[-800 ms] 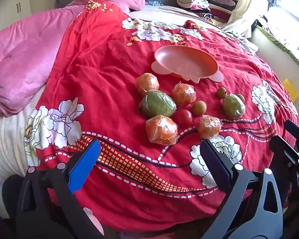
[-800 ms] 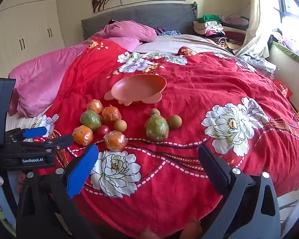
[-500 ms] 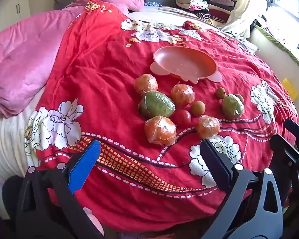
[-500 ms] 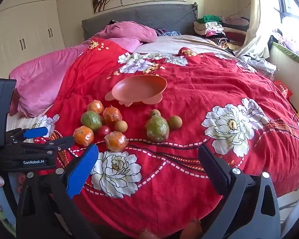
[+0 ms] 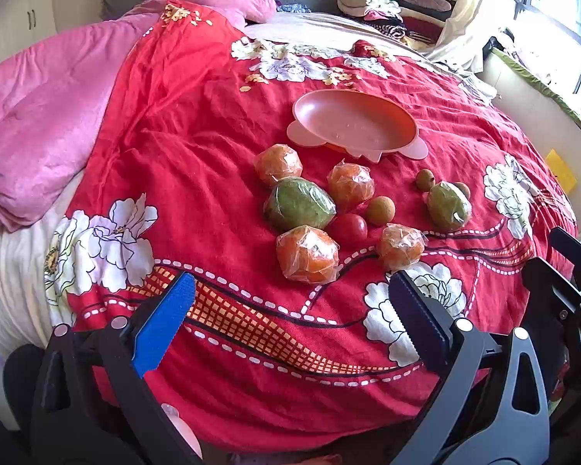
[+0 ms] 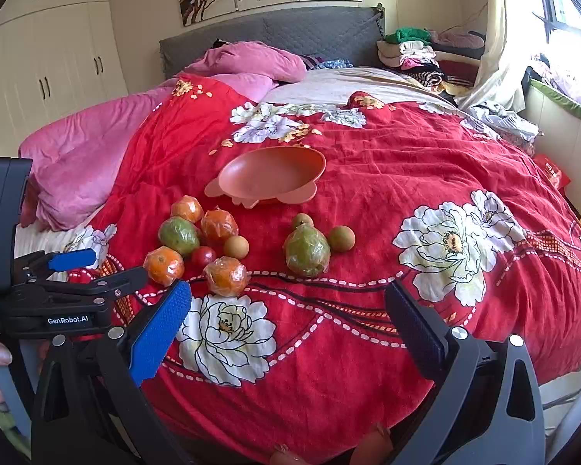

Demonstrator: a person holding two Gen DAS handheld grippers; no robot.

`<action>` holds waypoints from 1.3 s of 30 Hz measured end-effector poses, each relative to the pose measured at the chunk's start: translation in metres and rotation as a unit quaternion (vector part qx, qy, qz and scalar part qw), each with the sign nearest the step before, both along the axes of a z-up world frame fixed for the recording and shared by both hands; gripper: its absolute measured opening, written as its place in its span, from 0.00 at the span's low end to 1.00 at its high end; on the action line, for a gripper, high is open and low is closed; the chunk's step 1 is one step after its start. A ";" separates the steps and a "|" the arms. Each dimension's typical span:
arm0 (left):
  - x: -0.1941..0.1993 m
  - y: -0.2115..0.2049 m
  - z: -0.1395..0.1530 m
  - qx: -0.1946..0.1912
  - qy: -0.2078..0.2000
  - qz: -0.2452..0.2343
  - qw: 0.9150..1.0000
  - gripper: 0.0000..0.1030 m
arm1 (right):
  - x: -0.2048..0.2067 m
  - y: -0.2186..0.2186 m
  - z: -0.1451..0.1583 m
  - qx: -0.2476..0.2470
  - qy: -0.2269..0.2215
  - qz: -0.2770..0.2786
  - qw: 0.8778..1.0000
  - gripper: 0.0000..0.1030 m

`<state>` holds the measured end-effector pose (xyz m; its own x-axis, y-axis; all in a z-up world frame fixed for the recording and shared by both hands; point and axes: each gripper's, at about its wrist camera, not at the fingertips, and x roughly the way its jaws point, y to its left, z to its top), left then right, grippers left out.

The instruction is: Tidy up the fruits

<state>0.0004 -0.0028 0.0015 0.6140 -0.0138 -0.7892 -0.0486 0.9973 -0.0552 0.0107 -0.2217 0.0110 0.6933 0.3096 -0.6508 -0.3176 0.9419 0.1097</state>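
Left wrist view, left to right: pink quilt [image 5: 38,124] bunched at the far left, red flowered blanket [image 5: 197,162] spread over the bed. Left gripper [image 5: 286,321] hovers over the near edge of the blanket, jaws released wide, nothing between them. Fruit all lies loose on the blanket beyond the fingertips. Main cluster: wrapped orange [image 5: 278,163] farthest back, wrapped green fruit [image 5: 299,204] touching it in front, second wrapped orange [image 5: 350,186] just right of these, large wrapped orange [image 5: 307,254] nearest the gripper, red tomato [image 5: 348,229] and small brown fruit [image 5: 380,211] side by side, another wrapped orange [image 5: 401,247] at the cluster's right. Pink dish [image 5: 354,124] sits behind the cluster, holds no fruit. Further right, apart from the cluster: second green fruit [image 5: 448,205] with a small brown fruit on each side of it at the back.

Right wrist view: left gripper visible at the left edge, a thumb on its handle. Right gripper [image 6: 288,319] also released wide, holding nothing, above the white flower print in front of the fruit. Folded clothes [image 6: 418,56] stacked at the far right by the headboard.
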 end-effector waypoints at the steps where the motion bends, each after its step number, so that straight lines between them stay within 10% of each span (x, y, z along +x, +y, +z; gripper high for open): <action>1: 0.000 0.000 0.000 0.000 -0.001 0.001 1.000 0.92 | 0.000 0.000 0.000 0.000 0.000 0.001 1.000 0.96; 39: -0.001 0.002 0.003 -0.004 -0.008 0.001 1.000 0.92 | 0.000 0.000 -0.001 -0.002 -0.001 0.000 1.000 0.96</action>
